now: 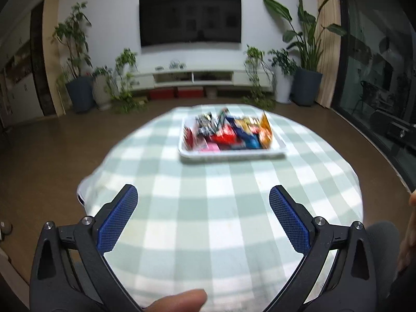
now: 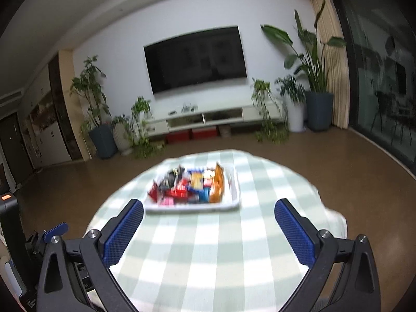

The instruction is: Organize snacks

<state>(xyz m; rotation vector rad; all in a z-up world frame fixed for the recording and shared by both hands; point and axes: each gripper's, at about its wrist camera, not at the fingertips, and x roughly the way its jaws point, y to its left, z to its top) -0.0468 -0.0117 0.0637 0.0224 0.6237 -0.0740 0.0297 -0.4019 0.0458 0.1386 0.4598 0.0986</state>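
Observation:
A white tray (image 1: 234,154) (image 2: 192,208) holding several colourful snack packets (image 1: 228,132) (image 2: 192,184) sits on a round table with a green and white checked cloth (image 1: 208,208) (image 2: 208,247). The picture of it is blurred. My left gripper (image 1: 203,195) hangs open over the near part of the cloth, well short of the tray, with nothing between its blue pads. My right gripper (image 2: 208,209) is open wide as well and empty, with the tray just beyond its left fingertip. A fingertip of the person (image 1: 179,299) shows at the bottom of the left wrist view.
Brown floor surrounds the table. Beyond it stand a white TV cabinet (image 1: 192,76) under a wall TV (image 1: 189,18), potted plants (image 1: 78,88) (image 1: 306,85) at both sides and dark glass doors (image 1: 377,78) at the right. The left gripper's body (image 2: 52,234) shows at the right wrist view's lower left.

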